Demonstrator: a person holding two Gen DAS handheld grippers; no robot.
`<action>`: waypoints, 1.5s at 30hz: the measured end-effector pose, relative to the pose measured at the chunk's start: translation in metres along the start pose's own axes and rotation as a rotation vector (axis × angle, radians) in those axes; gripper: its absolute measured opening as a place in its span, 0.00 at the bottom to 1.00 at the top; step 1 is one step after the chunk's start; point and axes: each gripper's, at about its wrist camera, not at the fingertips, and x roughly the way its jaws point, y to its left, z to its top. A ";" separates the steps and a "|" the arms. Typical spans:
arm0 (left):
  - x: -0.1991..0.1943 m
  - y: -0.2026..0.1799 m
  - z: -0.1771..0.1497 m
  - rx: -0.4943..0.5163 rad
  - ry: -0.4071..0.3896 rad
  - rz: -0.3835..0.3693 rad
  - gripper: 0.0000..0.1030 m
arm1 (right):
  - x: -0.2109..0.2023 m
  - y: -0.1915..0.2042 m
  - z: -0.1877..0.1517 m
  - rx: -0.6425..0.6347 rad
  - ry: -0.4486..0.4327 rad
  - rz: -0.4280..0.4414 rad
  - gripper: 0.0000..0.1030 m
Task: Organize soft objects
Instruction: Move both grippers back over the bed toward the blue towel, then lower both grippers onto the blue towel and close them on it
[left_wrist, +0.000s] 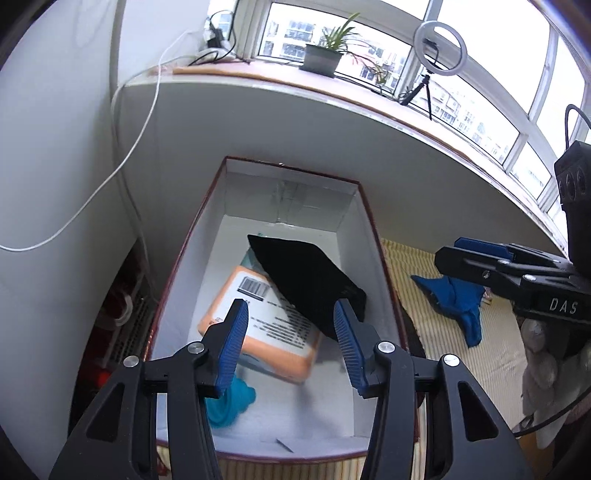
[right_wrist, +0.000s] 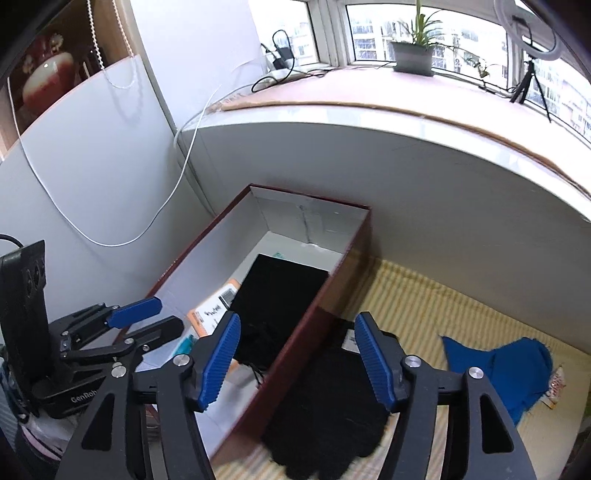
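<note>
A dark red box with white inside (left_wrist: 365, 236) (right_wrist: 332, 288) holds a folded black cloth (left_wrist: 310, 280) (right_wrist: 277, 295), an orange packet (left_wrist: 255, 325) (right_wrist: 207, 314) and a teal cloth (left_wrist: 232, 402). My left gripper (left_wrist: 291, 321) is open and empty above the box; it also shows in the right wrist view (right_wrist: 147, 317). My right gripper (right_wrist: 295, 332) is open and empty above the box's right wall and a black fuzzy cloth (right_wrist: 325, 406) on the striped mat. A blue cloth (left_wrist: 458, 299) (right_wrist: 509, 365) lies on the mat further right.
The yellow striped mat (right_wrist: 424, 306) lies right of the box. A white curved wall under a windowsill (left_wrist: 295, 122) stands behind the box. A white cable (left_wrist: 129, 147) hangs at the left. A plant pot (left_wrist: 321, 59) and a ring light (left_wrist: 439, 48) stand on the sill.
</note>
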 end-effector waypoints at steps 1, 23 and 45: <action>-0.004 -0.005 -0.002 0.010 -0.009 0.007 0.46 | -0.005 -0.004 -0.003 0.006 -0.006 0.001 0.61; -0.044 -0.111 -0.045 0.262 -0.135 0.060 0.54 | -0.092 -0.100 -0.103 0.063 -0.087 -0.151 0.70; -0.055 -0.129 -0.105 0.178 -0.069 -0.105 0.56 | -0.139 -0.166 -0.176 0.159 -0.054 -0.165 0.70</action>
